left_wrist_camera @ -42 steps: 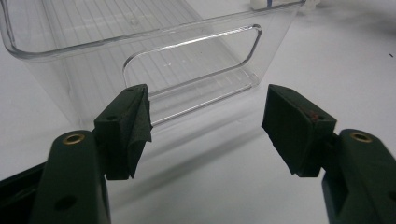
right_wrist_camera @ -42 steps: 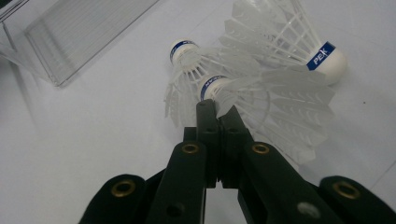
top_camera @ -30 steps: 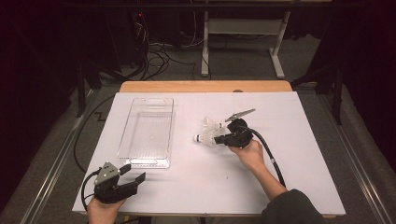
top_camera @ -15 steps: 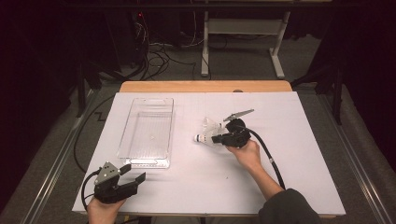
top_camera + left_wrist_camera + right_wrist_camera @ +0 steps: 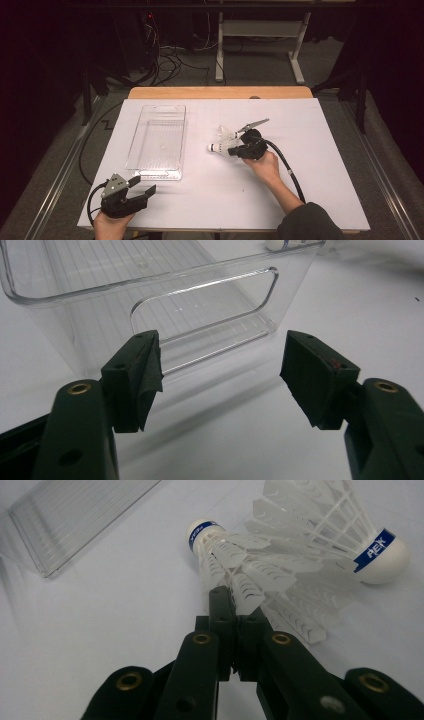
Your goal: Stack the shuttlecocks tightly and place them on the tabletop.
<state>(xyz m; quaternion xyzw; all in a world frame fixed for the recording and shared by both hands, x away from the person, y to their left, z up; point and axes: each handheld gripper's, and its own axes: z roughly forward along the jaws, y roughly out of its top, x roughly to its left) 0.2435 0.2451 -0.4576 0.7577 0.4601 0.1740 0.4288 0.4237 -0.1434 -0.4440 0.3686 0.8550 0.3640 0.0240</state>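
A shuttlecock [image 5: 235,575] on the table [image 5: 320,190] is clamped by its feathers in the right gripper [image 5: 234,611], a second [image 5: 345,540] touching it, while the clear bin [image 5: 157,142] holds nothing and the left gripper [image 5: 220,372], fingers apart, is held before it.

From the left gripper view I see my left gripper [image 5: 220,372] with its two black jaws spread wide — nothing sits between them, only bare white table [image 5: 240,440]. Just ahead of the jaws stands a clear plastic bin [image 5: 150,300], its near end wall facing me with an oblong handle cut-out [image 5: 205,310] — ribbed floor showing through. The bin is close in front of the jaw tips but I cannot tell if it touches them
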